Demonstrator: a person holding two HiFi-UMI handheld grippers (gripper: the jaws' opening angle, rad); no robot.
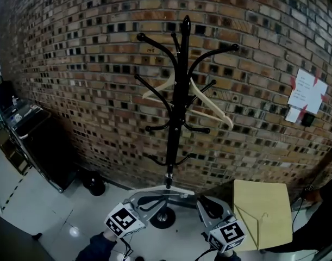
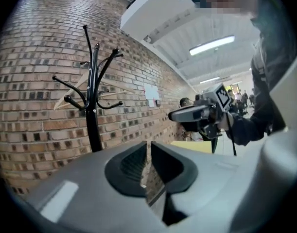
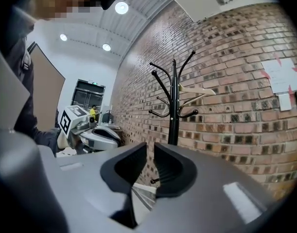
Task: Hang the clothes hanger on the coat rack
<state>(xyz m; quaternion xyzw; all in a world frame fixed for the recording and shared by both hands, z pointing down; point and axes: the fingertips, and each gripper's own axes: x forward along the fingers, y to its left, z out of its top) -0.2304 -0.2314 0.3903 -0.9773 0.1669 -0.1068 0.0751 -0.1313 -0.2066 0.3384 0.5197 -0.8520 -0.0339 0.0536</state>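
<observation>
Indoors, a brown brick wall (image 1: 73, 64) fills the background. A tall black coat rack (image 1: 178, 107) with curved branches stands before it, its round base on the pale floor. A pale square table top (image 1: 274, 200) sits low on the right, beside that base. Two grey grippers are held low in front of the rack, well below its branches. The left gripper (image 2: 149, 147) is clenched and empty. The right gripper (image 3: 150, 149) is empty too, with a narrow gap between its jaws. A cream clothes hanger (image 3: 197, 89) hangs from an upper branch, close to the pole. White paper notes (image 1: 307, 94) are taped to the bricks at the wall's right edge.
</observation>
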